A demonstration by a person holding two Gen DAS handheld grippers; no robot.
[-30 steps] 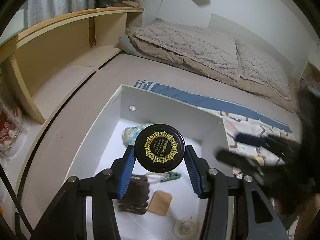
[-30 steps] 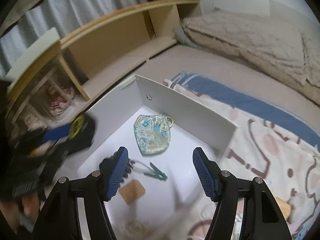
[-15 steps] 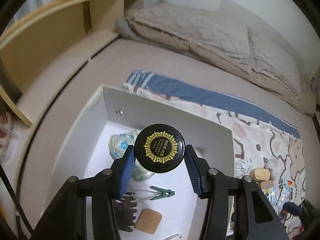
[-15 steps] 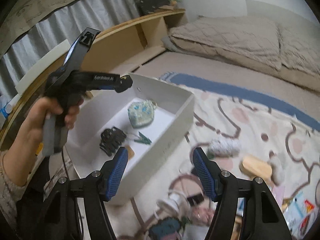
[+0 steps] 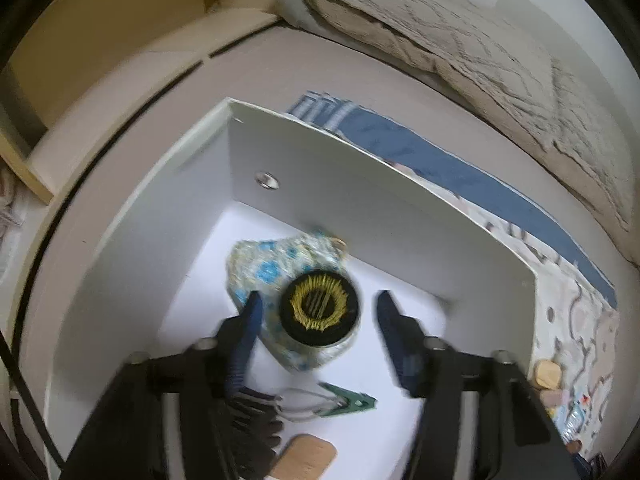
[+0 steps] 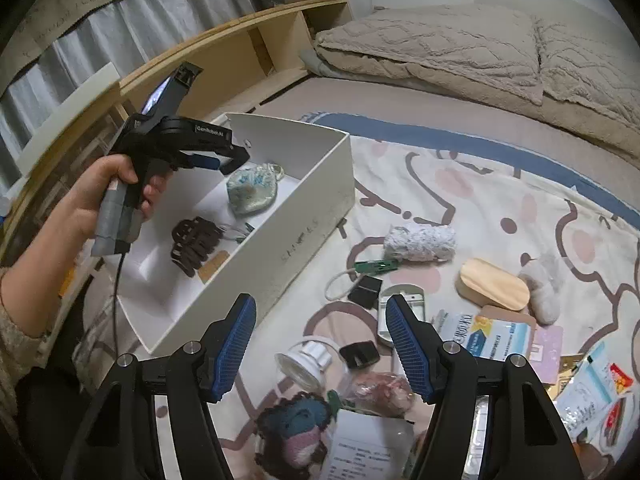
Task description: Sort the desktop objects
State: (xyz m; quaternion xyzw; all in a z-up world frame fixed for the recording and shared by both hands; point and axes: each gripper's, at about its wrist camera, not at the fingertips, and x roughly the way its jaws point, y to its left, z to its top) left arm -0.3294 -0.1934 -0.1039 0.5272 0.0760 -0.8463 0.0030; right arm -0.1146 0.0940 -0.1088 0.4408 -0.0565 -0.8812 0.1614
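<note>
My left gripper (image 5: 318,312) is open above the white box (image 5: 360,184). A round black jar with a gold emblem (image 5: 319,309) is loose between its fingers, blurred, over a floral pouch (image 5: 276,264) inside the box. The box also holds a black hair claw (image 5: 256,424), a green clip (image 5: 348,400) and a tan pad (image 5: 306,456). My right gripper (image 6: 320,340) is open and empty above scattered items on the patterned blanket (image 6: 480,200). The left gripper (image 6: 192,144) shows there, held over the box (image 6: 304,216).
On the blanket lie a white lint roller (image 6: 420,242), a wooden oval piece (image 6: 494,284), a clear bottle with a white cap (image 6: 308,364), a knitted blue and pink item (image 6: 296,436), packets (image 6: 480,336) and cards. A wooden shelf (image 6: 240,52) and bed pillows (image 6: 440,40) stand behind.
My left gripper opened and let go of the black jar, which is dropping onto the pouch in the box. My right gripper swung right, away from the box, over the clutter.
</note>
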